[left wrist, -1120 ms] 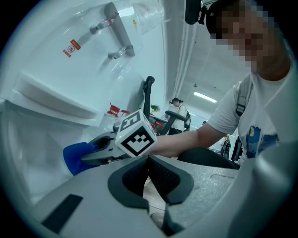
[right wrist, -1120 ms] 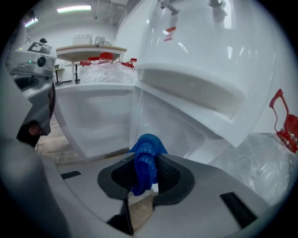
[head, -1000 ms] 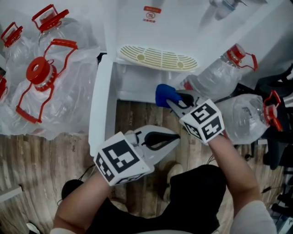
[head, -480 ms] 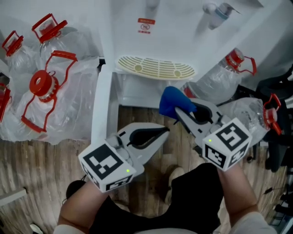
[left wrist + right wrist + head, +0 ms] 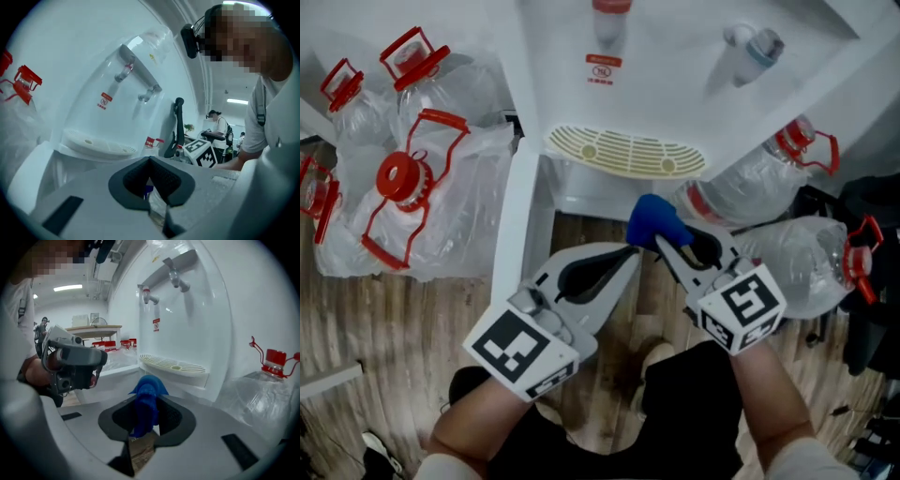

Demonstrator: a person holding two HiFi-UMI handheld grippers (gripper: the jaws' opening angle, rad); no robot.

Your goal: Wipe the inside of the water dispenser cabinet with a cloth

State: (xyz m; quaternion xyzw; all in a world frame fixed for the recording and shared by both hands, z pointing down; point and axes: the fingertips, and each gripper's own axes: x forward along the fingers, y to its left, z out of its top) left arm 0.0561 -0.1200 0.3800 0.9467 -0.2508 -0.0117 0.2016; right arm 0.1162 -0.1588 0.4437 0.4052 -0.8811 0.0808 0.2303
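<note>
Change: left gripper (image 5: 630,255) has advanced toward the far side, and its tip now lies just beside the right gripper (image 5: 664,242); the cloth (image 5: 652,220) keeps roughly its place.
Left gripper: jaws closed tip to tip, nothing held.
Right gripper: jaws clamped on the cloth, a blue bunch sticking out past the tips.
Cloth position: just near of the cabinet (image 5: 586,187) mouth, below the drip tray (image 5: 623,152); contact with the cabinet cannot be told.
Door (image 5: 517,225): swung open, left of the opening.
Bottles (image 5: 403,178): clear, red-capped; a bagged group far left, two more lying at right.
Floor (image 5: 412,319): wood planks.
</note>
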